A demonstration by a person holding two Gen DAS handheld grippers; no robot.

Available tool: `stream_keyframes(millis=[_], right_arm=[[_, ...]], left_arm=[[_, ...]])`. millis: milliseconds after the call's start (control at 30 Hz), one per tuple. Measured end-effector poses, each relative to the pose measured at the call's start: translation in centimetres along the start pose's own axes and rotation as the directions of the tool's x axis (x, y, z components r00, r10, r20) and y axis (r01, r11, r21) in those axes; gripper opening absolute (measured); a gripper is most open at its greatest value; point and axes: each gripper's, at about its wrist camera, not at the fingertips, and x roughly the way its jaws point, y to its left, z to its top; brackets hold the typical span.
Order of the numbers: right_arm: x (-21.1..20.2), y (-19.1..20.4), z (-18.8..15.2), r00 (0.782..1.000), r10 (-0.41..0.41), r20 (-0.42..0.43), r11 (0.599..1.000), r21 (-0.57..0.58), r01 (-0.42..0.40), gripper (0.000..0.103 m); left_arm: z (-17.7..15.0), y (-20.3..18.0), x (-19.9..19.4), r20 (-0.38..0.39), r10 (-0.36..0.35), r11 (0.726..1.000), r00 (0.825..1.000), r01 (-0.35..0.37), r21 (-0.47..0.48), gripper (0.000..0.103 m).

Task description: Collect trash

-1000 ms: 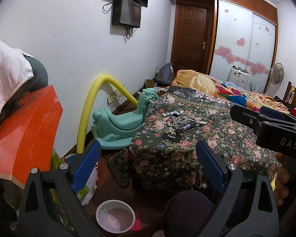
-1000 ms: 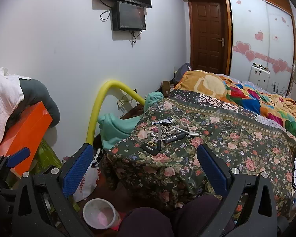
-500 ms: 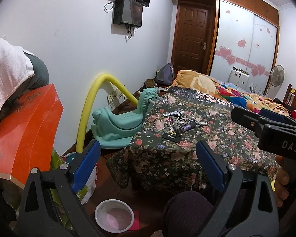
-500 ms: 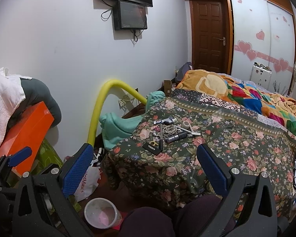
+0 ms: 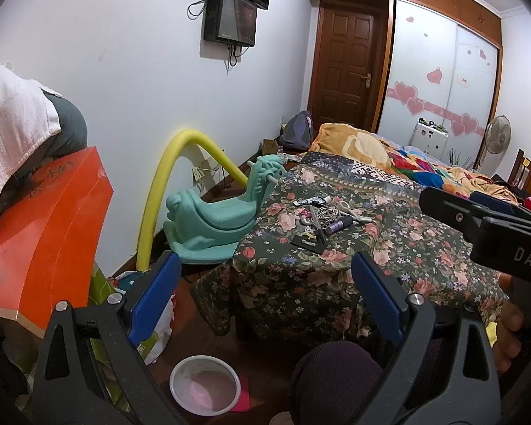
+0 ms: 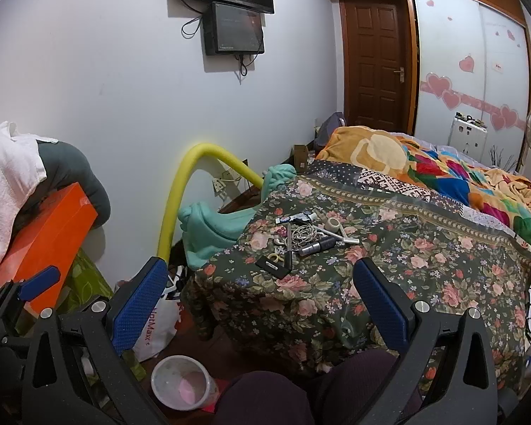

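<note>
Meanwhile, both pairs of tongs hung spread and empty, short of the bed.

Ahead of the left gripper [image 5: 265, 297] and right gripper [image 6: 262, 294], the small clutter [image 6: 308, 237] lay on the floral cover [image 6: 389, 265], just inside its near corner, well apart from either. Its longer pieces pointed mostly away from the cameras. The right one seemed slightly nearer. Below, a white bin [image 6: 180, 386] stood on the floor by a knee [image 6: 265, 400], with open room above the cover for reaching in.
</note>
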Motion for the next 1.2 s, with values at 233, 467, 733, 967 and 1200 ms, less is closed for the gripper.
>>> stream_keyframes(millis=[233, 467, 733, 967, 1200], right_arm=[[0.0, 0.1, 0.0, 1.0, 0.0, 0.0, 1.0, 0.001, 0.0, 0.103], [0.0, 0.1, 0.0, 1.0, 0.0, 0.002, 1.0, -0.001, 0.0, 0.103], [0.0, 0.2, 0.0, 1.0, 0.001, -0.001, 1.0, -0.001, -0.001, 0.103], [0.4, -0.6, 0.2, 1.0, 0.006, -0.015, 1.0, 0.009, -0.006, 0.103], [1.3, -2.2, 0.8, 1.0, -0.001, -0.027, 1.0, 0.023, 0.002, 0.103]], left_arm=[[0.1, 0.2, 0.0, -0.005, 0.0, 1.0, 1.0, 0.0, -0.005, 0.097], [0.1, 0.2, 0.0, -0.005, 0.001, 1.0, 1.0, -0.001, -0.004, 0.097], [0.2, 0.3, 0.1, -0.007, -0.002, 1.0, 1.0, 0.002, -0.007, 0.097], [0.4, -0.3, 0.8, -0.02, -0.002, 1.0, 1.0, 0.002, -0.005, 0.097], [1.6, -1.4, 2.4, -0.031, -0.013, 1.0, 0.999, 0.012, -0.016, 0.097]])
